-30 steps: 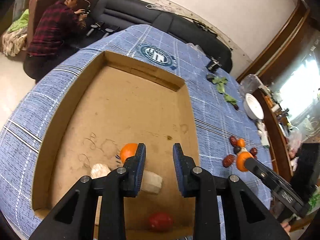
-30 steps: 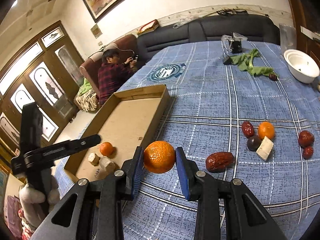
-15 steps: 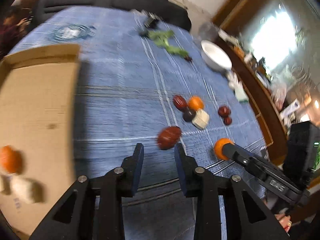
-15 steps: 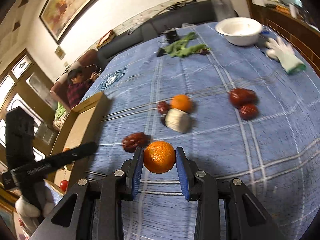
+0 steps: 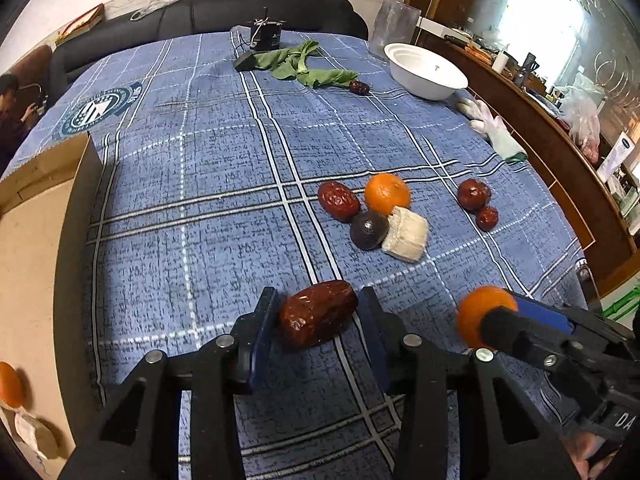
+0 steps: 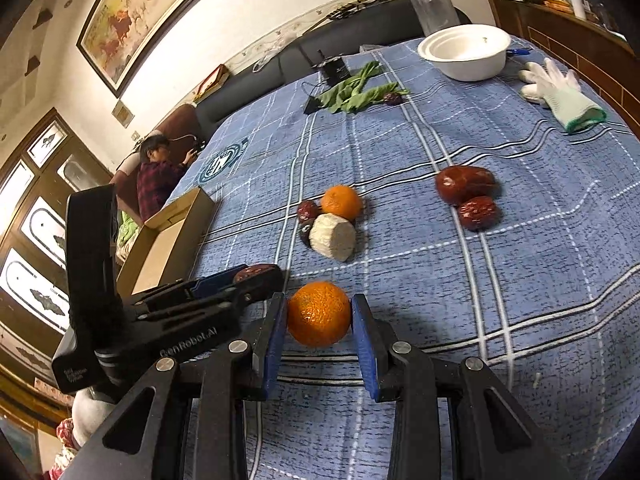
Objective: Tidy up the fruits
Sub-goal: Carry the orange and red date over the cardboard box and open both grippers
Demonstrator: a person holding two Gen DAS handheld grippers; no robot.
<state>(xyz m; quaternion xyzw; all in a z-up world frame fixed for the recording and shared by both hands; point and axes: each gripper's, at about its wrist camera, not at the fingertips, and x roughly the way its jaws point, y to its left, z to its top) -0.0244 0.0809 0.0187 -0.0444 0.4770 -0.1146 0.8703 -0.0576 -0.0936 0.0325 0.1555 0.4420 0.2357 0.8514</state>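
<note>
My left gripper (image 5: 318,322) is open with a wrinkled red date (image 5: 318,314) on the blue cloth between its fingers, which stand a little off its sides. My right gripper (image 6: 319,320) is shut on an orange (image 6: 319,314) held just above the cloth; it shows in the left wrist view too (image 5: 480,316). Further out lie a second orange (image 5: 387,194), a red date (image 5: 338,201), a dark round fruit (image 5: 369,230) and a pale cut chunk (image 5: 405,234), with two more red dates (image 5: 474,195) to the right.
The cardboard box (image 5: 36,240) lies at the left with an orange (image 5: 9,384) inside. A white bowl (image 5: 425,70), green leaves (image 5: 304,66), a black device (image 5: 264,36) and a white glove (image 5: 494,130) lie at the far end. The table edge runs along the right.
My left gripper swung from over the box to the right and came down around the red date. My right gripper kept hold of the orange and moved beside it.
</note>
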